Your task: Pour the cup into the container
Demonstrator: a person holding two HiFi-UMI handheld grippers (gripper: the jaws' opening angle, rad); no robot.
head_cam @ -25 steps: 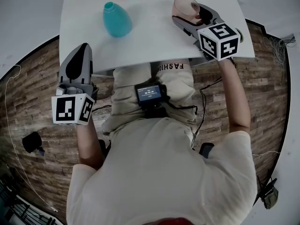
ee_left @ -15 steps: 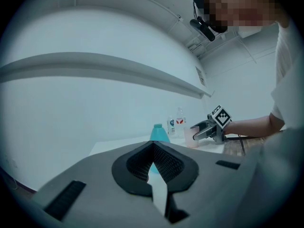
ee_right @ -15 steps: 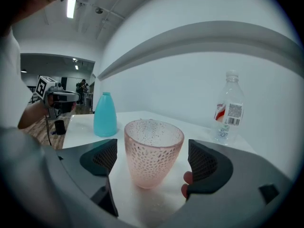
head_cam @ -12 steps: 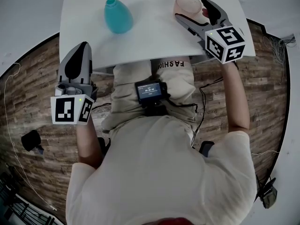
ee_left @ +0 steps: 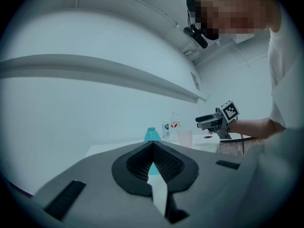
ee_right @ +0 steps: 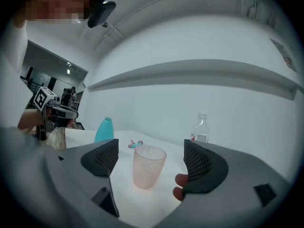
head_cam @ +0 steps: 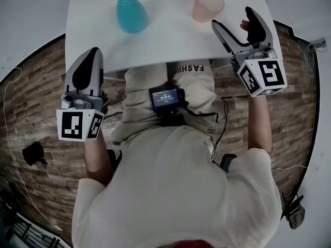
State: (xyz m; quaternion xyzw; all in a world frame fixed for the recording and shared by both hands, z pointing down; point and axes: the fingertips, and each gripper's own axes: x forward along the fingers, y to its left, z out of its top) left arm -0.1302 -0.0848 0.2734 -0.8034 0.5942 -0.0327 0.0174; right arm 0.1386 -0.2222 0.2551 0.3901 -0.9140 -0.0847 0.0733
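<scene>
A translucent pink cup [head_cam: 208,5] stands upright on the white table [head_cam: 170,43], right of a teal bottle-shaped container [head_cam: 132,14]. My right gripper [head_cam: 234,18] is open just short of the cup, not touching it. In the right gripper view the cup [ee_right: 148,166] stands a little ahead of the spread jaws, with the teal container [ee_right: 105,129] further left. A person's fingertips [ee_right: 180,186] show beside the right jaw. My left gripper [head_cam: 92,53] is shut and empty, off the table's near left edge. From the left gripper view the container [ee_left: 151,133] and cup [ee_left: 184,137] are far ahead.
A clear water bottle [ee_right: 201,127] stands behind the cup at the far right of the table. Small pink and teal clips [ee_right: 135,144] lie at the table's far side. The wooden floor [head_cam: 41,102] surrounds the table, and the person's body is close to its near edge.
My right gripper opened, let go of the pink cup and drew back toward the person. The cup now stands free on the table. The left gripper stayed put.
</scene>
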